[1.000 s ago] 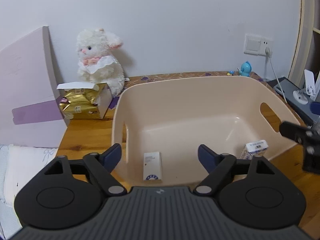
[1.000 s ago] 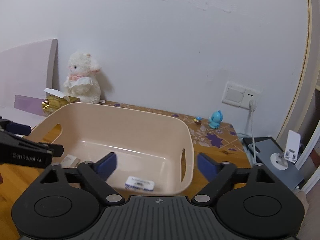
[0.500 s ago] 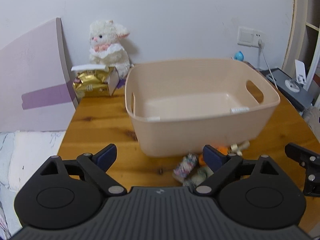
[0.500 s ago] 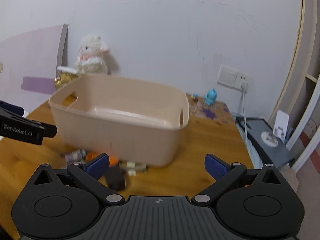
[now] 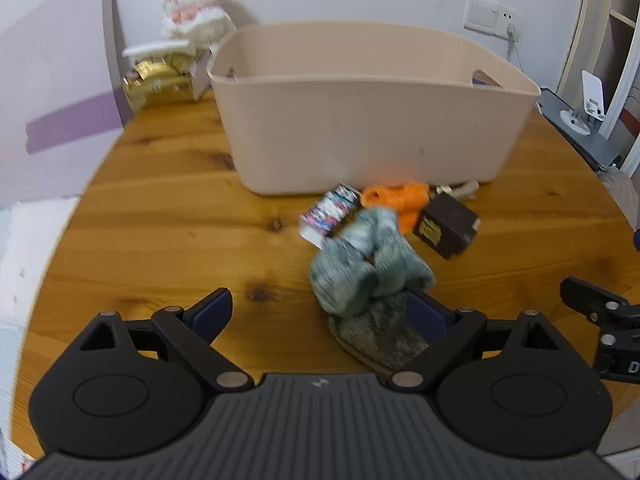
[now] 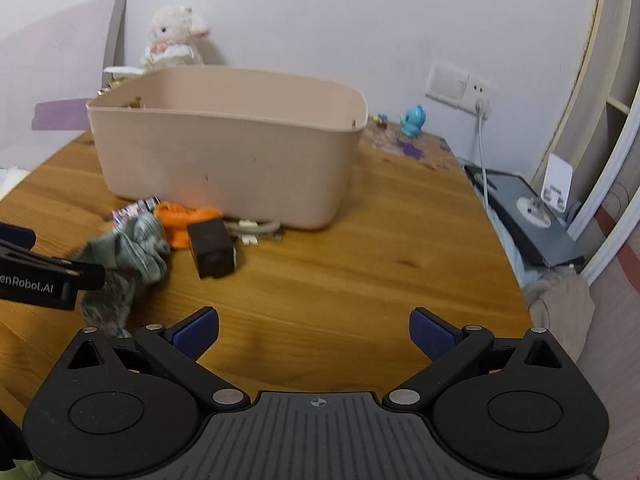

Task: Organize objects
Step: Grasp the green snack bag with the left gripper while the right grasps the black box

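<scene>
On a wooden counter stands a beige bin, with small things heaped at its near wall: a patterned box, an orange cloth, a dark brown box, a grey-green sock and beige clips. Behind the bin sit a plush lamb and a gold packet. Only the right view shows a blue figurine by the wall socket. Left tongs gape wide, empty, with the sock lying between the fingers, close to the right one. Right tongs also gape wide over bare wood, the heap well off to their left
</scene>
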### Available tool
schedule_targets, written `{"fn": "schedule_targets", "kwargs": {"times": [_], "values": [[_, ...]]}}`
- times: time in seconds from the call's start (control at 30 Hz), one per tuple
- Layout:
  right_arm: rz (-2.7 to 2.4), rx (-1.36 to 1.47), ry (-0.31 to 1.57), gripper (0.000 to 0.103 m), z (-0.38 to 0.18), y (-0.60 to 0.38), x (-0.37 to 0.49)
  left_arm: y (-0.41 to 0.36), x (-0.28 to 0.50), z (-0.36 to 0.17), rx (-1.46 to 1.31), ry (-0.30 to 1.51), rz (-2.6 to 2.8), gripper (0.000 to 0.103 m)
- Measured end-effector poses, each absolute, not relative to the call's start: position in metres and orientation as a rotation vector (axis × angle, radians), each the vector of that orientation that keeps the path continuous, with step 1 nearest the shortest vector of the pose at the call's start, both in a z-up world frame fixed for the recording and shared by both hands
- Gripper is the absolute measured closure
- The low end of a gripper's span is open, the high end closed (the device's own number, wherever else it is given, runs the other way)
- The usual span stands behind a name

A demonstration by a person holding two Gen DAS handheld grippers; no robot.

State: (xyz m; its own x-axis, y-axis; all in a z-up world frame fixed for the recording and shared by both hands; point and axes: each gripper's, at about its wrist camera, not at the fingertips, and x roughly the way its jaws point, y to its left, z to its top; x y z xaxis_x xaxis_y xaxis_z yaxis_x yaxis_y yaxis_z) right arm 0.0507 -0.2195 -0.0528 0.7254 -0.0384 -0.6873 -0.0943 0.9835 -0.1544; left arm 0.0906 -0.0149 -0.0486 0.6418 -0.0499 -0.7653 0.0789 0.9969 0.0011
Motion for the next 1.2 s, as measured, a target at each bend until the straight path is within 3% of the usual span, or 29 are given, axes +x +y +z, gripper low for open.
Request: {"fn": "schedule_targets", "kwargs": {"times": [0.43, 1.03, 1.13, 1.2], "values": [[0.083, -0.152, 0.814, 0.000, -0.081, -0.211, 0.069, -0.011, 0.101, -0.075, -0.003, 0.942, -0.078, 0.007], [0.139, -0.193, 0.808, 0.000, -0.103, -0.167, 0.121, 0.044, 0.121, -0.081, -0.052, 0.879, -0.071, 0.009], [0.144, -0.194, 0.797, 0.000, -0.106, -0.162, 0.128, 0.046, 0.125, -0.081, -0.052, 0.863, -0.086, 0.015], [0.148, -0.195, 0.790, 0.001, -0.107, -0.159, 0.132, 0.046, 0.126, -0.080, -0.048, 0.850, -0.104, 0.027]]}}
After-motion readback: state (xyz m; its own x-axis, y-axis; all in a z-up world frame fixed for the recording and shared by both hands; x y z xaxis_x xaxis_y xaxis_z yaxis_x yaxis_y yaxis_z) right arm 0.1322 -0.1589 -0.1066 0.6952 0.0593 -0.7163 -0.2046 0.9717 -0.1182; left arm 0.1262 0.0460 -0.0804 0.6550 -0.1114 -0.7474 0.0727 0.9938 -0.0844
